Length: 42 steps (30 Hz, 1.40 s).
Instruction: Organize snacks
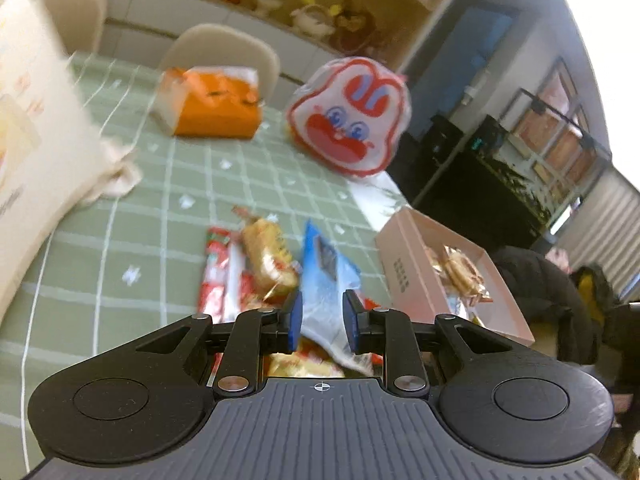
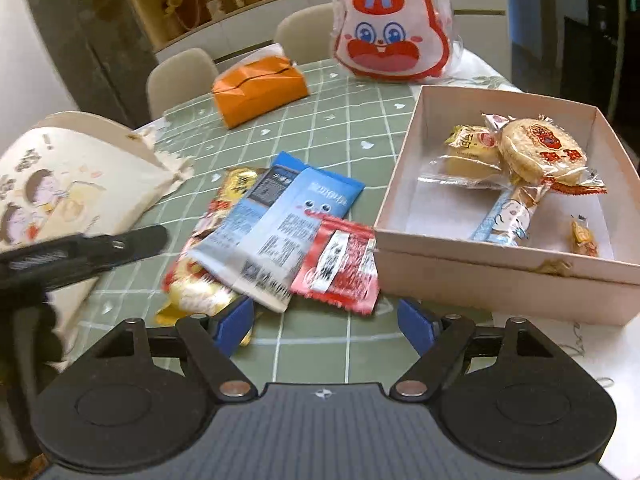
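Observation:
A pile of snack packets lies on the green checked tablecloth [image 2: 332,128]: a blue packet [image 2: 280,216], a red packet [image 2: 336,268] and a golden snack [image 2: 196,292]. My right gripper [image 2: 326,325] stands open just in front of the red packet, with nothing between its pads. To the right, the pink box [image 2: 500,276] holds a round rice cracker [image 2: 540,152] and several other wrapped snacks. My left gripper [image 1: 322,316] is shut and holds nothing, hovering over the blue packet [image 1: 328,280] and the pile. In the right wrist view, the left gripper [image 2: 156,236] reaches in from the left.
A rabbit-face bag [image 2: 392,24] and an orange tissue pack [image 2: 260,88] stand at the far side of the table. A cream tote bag [image 2: 72,184] lies on the left. Beige chairs [image 2: 180,76] line the far edge. The pink box [image 1: 400,264] sits near the table's right edge.

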Available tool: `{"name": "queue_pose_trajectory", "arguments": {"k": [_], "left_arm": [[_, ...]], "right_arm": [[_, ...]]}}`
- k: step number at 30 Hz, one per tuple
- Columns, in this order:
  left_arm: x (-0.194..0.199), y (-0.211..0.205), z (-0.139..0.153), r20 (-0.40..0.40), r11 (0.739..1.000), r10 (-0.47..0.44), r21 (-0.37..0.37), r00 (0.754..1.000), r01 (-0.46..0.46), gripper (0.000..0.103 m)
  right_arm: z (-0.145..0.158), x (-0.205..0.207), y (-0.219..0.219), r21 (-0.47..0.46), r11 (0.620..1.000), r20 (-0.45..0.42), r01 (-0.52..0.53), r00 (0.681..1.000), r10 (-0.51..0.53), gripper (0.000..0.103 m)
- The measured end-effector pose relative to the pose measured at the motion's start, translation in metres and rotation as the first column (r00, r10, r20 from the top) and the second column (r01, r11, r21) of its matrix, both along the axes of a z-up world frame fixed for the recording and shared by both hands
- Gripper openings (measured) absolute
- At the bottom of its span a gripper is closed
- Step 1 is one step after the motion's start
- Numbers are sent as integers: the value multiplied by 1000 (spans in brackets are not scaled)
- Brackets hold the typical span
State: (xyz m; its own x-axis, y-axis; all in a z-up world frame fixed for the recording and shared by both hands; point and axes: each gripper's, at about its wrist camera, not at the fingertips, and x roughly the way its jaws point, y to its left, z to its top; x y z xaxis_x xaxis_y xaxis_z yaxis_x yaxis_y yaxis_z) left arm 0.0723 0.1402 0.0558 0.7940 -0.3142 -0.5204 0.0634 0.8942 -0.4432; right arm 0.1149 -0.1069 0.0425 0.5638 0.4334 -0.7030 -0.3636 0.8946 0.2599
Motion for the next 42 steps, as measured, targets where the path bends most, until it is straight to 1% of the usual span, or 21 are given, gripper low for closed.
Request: {"name": "queue_pose_trajectory", "arguments": {"k": [3,5,6,10,13,15,18,21,24,25,26,27,29,30,32,33,35,36,38,40,42], "left_arm": [[20,-30,6,-5,990,-93,102,996,93,26],[40,-55,6,-17,973,-177,146,984,178,26],[52,-66,5,-26,966,-198,166,980,199,26],[102,-104,-6,-64,935,-231,261,971,240,26],[128,-119,-23,-155,906,-260,300,953,297,25],[130,-117,-31,-187,897,-289,289,939,334,23],[118,-108,-40,-218,886,-350,239,911,397,22],[93,-99,-45,-250,878,-382,203,889,434,21],[71,-88,-39,-296,867,-416,154,860,473,20],[68,-85,-34,-291,871,-421,137,859,473,20],[64,-78,-26,-257,883,-407,134,876,450,21],[63,-72,-17,-212,903,-371,147,904,405,21],[66,-57,-2,-123,937,-254,214,959,276,22],[70,-53,0,-104,939,-212,253,972,232,22],[82,-49,-4,-93,933,-149,317,984,171,22],[89,-47,-9,-101,931,-129,330,987,155,22],[100,-48,-22,-126,932,-125,324,984,160,22],[104,-51,-29,-141,932,-142,315,980,180,22],[108,-60,-38,-141,922,-192,312,971,227,25],[100,-72,-39,-128,888,-263,356,956,292,25],[84,-85,-39,-126,838,-314,428,941,337,26]], "right_arm": [[-9,0,12,-71,997,72,21,997,-16,81],[-13,-6,12,-100,995,101,15,995,-5,81],[-14,-9,8,-101,995,104,9,995,1,81],[-16,-29,-15,-100,995,119,-6,993,18,81],[-12,-42,-32,-119,993,166,3,986,16,81],[-10,-46,-43,-116,993,186,10,982,12,81],[-11,-43,-52,-89,996,169,-13,985,28,81],[-18,-35,-48,-55,998,137,-29,990,36,81],[-23,-30,-33,-43,998,117,-53,991,58,81],[-25,-29,-29,-44,997,113,-59,992,64,81],[-27,-28,-23,-43,997,108,-69,991,73,81],[-28,-28,-18,-44,996,106,-76,991,80,81],[-30,-28,-9,-48,996,116,-80,990,85,81],[-31,-29,-5,-54,996,130,-78,988,84,81],[-33,-31,-1,-82,995,163,-56,984,68,79],[-34,-32,0,-106,993,173,-42,983,60,73],[-36,-33,-2,-121,992,174,-35,983,56,67],[-35,-35,-7,-112,993,174,-34,983,53,61],[-34,-37,-15,-105,994,174,-34,983,52,55],[-34,-41,-25,-99,994,173,-36,984,53,53],[-33,-50,-34,-94,995,176,-39,983,55,51]]}}
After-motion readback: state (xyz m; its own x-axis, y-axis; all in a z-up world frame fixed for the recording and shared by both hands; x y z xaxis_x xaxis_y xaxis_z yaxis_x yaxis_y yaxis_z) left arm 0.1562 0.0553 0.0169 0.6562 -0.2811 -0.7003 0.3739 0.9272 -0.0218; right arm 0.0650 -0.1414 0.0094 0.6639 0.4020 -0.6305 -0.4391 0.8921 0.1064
